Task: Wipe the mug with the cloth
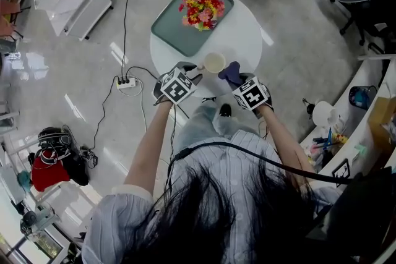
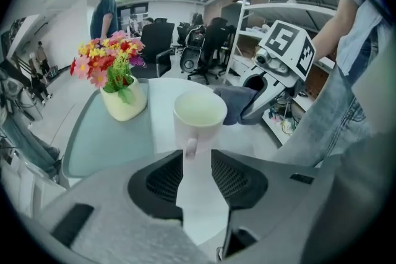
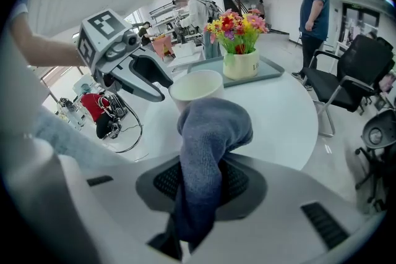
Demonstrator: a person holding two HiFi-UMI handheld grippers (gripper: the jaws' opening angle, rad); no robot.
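Near the bench's edge closest to us, the mug stands upright, its handle turned toward our left gripper. That gripper's jaws stand apart, with the handle just at their tips. Our right gripper has its jaws clamped on the blue cloth, whose bunched end rises just beside the mug; we cannot tell whether they touch. Behind the mug, a green tray carries a vase of flowers.

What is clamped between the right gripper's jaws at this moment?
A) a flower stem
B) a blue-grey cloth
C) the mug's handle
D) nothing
B: the right gripper is shut on the cloth, whose bunched end sticks out in front of the mug.
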